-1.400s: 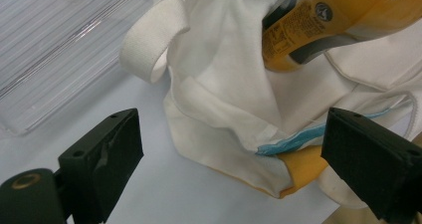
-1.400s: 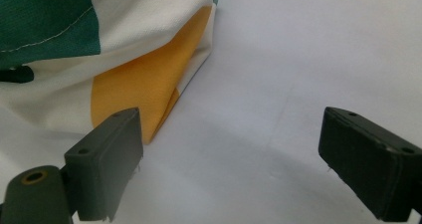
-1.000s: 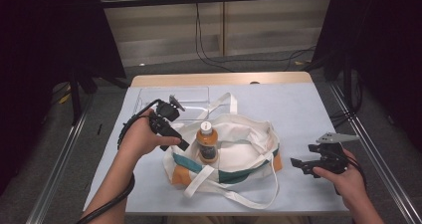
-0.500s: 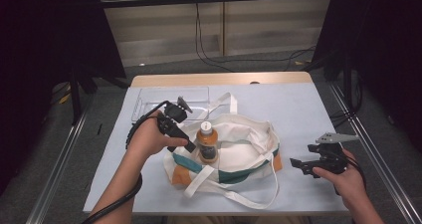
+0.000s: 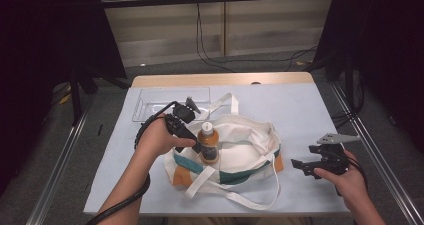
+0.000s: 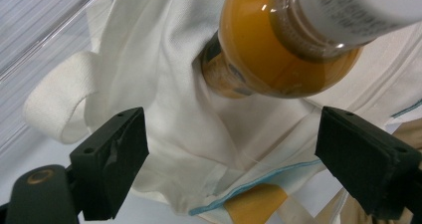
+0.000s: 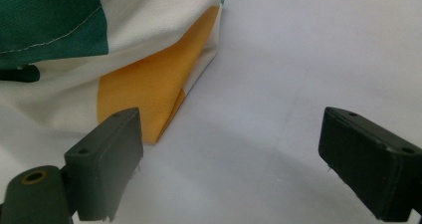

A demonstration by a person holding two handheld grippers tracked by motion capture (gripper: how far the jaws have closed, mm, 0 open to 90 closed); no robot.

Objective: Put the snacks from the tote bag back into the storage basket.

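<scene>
The bottle [image 6: 288, 50] cap's small print is too blurred to read.

Around the bottle: the bottle [image 5: 208, 144] stands in the middle of the tote bag [image 5: 250, 152], with cloth folds close on all sides; in the left gripper view the cloth bunches right under it between the jaws.
Left gripper: the left gripper [image 5: 196, 146] sits at the bottle's left side, jaws apart and just closing, blocking that approach.
Bag straps: the straps [image 5: 235, 197] loop over the table [image 5: 300, 105] below and above the bag.
Upper left: a clear tray [image 5: 150, 105] lies there.
Right of frame: bare table between the bag and the right gripper [image 5: 305, 167]; its open jaws hold nothing.
Upper right: open table surface.
</scene>
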